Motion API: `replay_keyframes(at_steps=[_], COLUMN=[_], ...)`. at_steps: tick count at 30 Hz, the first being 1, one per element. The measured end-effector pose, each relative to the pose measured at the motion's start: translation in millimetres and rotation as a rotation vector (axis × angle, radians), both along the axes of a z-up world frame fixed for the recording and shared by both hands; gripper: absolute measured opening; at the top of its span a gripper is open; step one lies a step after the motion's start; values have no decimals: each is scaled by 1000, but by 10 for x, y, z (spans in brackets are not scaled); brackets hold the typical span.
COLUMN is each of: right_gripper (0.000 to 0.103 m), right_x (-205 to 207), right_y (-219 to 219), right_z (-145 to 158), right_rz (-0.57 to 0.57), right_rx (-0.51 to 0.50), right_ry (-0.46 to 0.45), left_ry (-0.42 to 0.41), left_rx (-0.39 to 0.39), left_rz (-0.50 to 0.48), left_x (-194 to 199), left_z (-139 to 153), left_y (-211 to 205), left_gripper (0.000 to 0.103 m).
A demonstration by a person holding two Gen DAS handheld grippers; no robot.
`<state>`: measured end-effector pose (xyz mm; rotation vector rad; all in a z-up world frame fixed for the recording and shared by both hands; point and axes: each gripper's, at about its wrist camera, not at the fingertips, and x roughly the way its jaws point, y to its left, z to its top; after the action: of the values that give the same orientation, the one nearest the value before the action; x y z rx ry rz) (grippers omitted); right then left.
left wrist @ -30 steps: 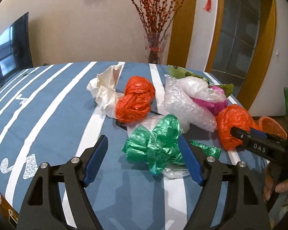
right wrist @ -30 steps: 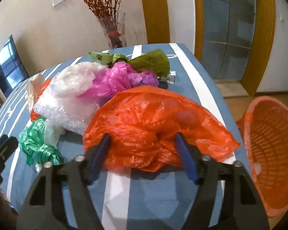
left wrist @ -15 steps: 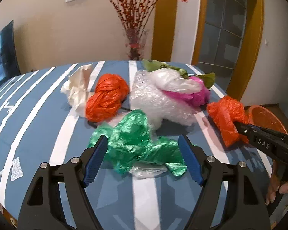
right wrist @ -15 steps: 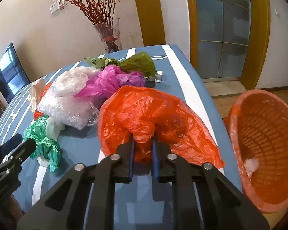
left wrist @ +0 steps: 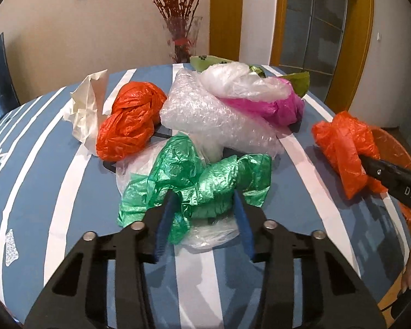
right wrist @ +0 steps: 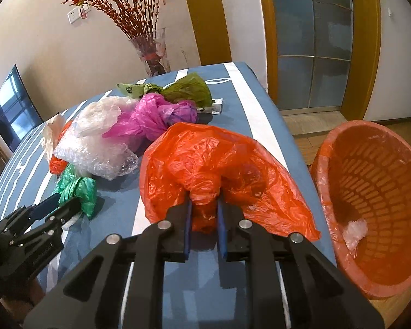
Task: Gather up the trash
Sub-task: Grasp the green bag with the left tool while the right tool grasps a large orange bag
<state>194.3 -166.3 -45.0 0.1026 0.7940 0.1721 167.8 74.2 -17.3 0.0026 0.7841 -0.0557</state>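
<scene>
- The orange bag (right wrist: 219,170) lies on the right edge of the blue striped table (right wrist: 260,109), directly ahead of the right gripper (right wrist: 205,213), which has a bunched fold of it clamped between the blue pads.
- The orange basket (right wrist: 375,205) stands off the table edge, just to the right of that bag; the coming move is judged to be a short carry rightward over the rim.
- The green bag (left wrist: 202,181) lies crumpled in front of the left gripper (left wrist: 202,219), its long axis running across the jaws.
- The left jaws have just been closing and now press on the green bag from both sides.
- Both grippers point forward and downward at the table.
- The remaining bags (left wrist: 233,109) lie heaped behind the green bag.
</scene>
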Motion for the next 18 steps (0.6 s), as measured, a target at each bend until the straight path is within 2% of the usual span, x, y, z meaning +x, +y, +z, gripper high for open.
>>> replay_keyframes(at_steps=[10,18], right_gripper=[16,15], right_x=[-113,-208], right_y=[-91,-183], right_z=[76,129], right_rz=[-12,-21], right_rx=[-1,9], right_ry=[-18,-32], left_ry=[-44,-65], left_rx=[-64,-93], left_rz=[-6,-9], left_x=[-72,-113], left_z=[154,195], left_y=[3,14], left_gripper=[24,21])
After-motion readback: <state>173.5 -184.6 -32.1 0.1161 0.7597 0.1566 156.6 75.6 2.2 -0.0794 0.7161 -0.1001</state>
